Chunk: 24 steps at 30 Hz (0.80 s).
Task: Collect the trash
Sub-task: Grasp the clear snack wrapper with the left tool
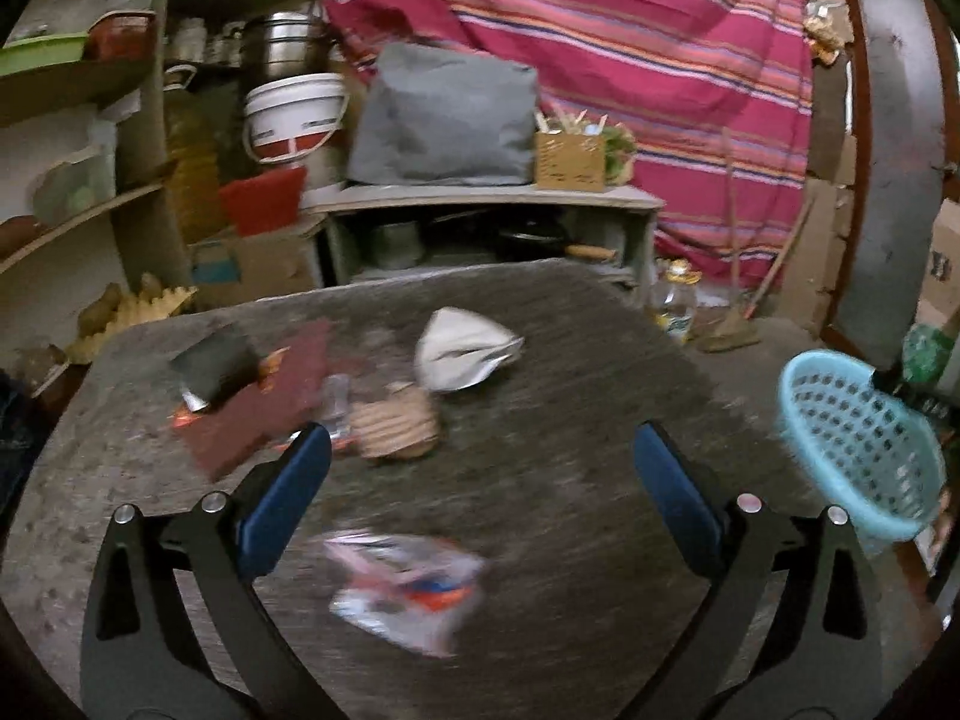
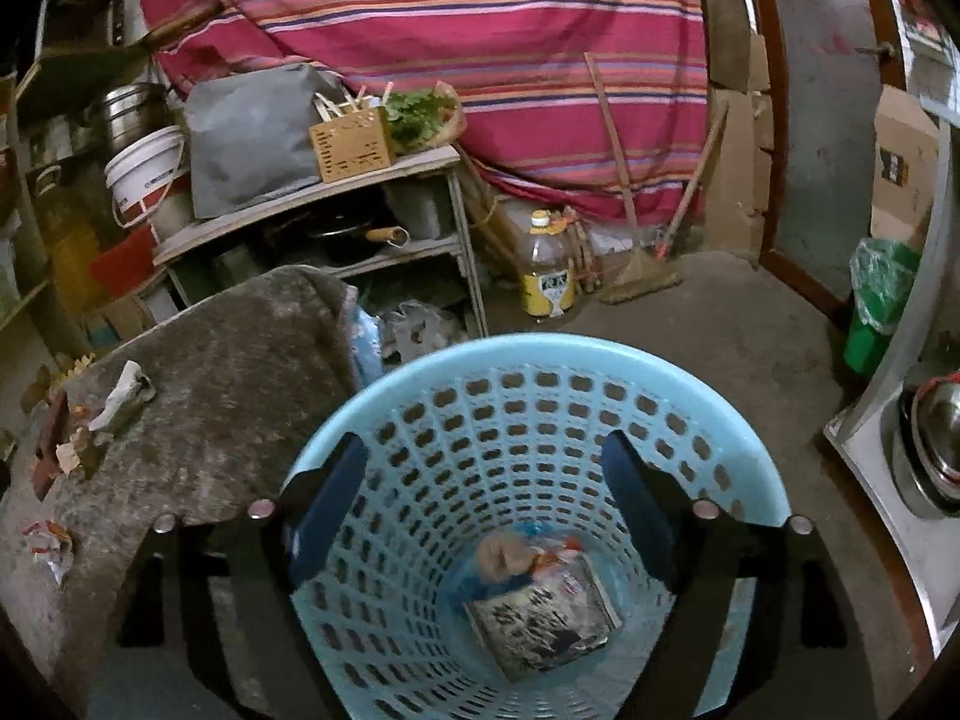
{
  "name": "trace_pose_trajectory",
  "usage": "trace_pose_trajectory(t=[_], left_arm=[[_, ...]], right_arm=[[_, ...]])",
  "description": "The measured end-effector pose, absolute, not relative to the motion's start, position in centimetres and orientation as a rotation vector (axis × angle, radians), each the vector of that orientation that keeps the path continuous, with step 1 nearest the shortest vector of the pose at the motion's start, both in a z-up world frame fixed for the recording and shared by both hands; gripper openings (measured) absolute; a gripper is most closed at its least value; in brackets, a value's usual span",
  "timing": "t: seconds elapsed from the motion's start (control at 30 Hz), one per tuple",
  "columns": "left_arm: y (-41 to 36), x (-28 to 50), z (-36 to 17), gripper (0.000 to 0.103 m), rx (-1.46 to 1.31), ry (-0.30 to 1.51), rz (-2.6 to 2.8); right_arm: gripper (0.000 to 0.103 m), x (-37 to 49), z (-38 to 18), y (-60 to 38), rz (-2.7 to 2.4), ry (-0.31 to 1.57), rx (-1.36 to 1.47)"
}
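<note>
The biggest thing I have in front of me is the pink striped cloth (image 1: 630, 60) hanging across the far side of the room. Nearer, a grey table (image 1: 570, 510) fills most of my left wrist view, and the trash is scattered on it. Off its right edge I see the light blue perforated basket (image 2: 708, 420); in the right wrist view I look straight down into it.

My left gripper (image 1: 483, 453) hangs above the near part of the table with its blue-padded fingers spread wide and nothing between them. My right gripper (image 2: 486, 468) sits over the mouth of the basket, fingers likewise spread, holding nothing.

At the bottom of the basket I make out a crumpled foil packet (image 2: 546, 618) with a tan lump (image 2: 501, 552) just beside it on the far side.

On the table, a red flat wrapper (image 1: 264, 396) lies at the left, with a dark packet (image 1: 210, 366) resting on its far left part. A white crumpled bag (image 1: 462, 348) lies further out toward the middle. A brown ribbed piece (image 1: 396, 420) sits near my left finger. Closest to me, between the fingers, lies a white wrapper with red and blue print (image 1: 408, 588), badly blurred.
</note>
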State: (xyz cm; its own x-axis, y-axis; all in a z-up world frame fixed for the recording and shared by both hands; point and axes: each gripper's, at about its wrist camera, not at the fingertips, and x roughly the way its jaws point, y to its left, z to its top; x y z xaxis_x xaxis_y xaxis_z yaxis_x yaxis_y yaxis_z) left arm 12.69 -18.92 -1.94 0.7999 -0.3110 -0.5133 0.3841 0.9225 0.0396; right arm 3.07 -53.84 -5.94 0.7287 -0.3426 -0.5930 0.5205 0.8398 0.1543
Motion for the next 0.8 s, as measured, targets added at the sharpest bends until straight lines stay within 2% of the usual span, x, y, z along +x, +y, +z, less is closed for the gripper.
trace_pose_trajectory(t=[0.27, 0.43, 0.63, 0.67, 0.8], left_arm=[[-15.2, 14.7, -5.7, 0.098, 0.098, 0.624, -0.362], [-14.9, 15.7, -6.7, 0.098, 0.061, 0.688, -0.41], [-16.9, 16.1, -7.9, 0.097, 0.143, 0.75, -0.438], [-17.3, 16.2, -8.1, 0.096, 0.167, 0.76, -0.439], [-18.0, 16.7, -8.6, 0.075, 0.211, 0.797, -0.433]], right_arm=[[0.096, 6.2, -5.4, -49.4, -0.446, 0.594, 0.225], [0.097, 8.2, -5.2, -47.3, -0.428, 0.601, 0.188], [0.097, 9.9, -5.0, -45.9, -0.409, 0.602, 0.201], [0.097, 10.3, -5.0, -45.7, -0.405, 0.605, 0.204], [0.097, 11.2, -5.1, -44.9, -0.393, 0.612, 0.204]])
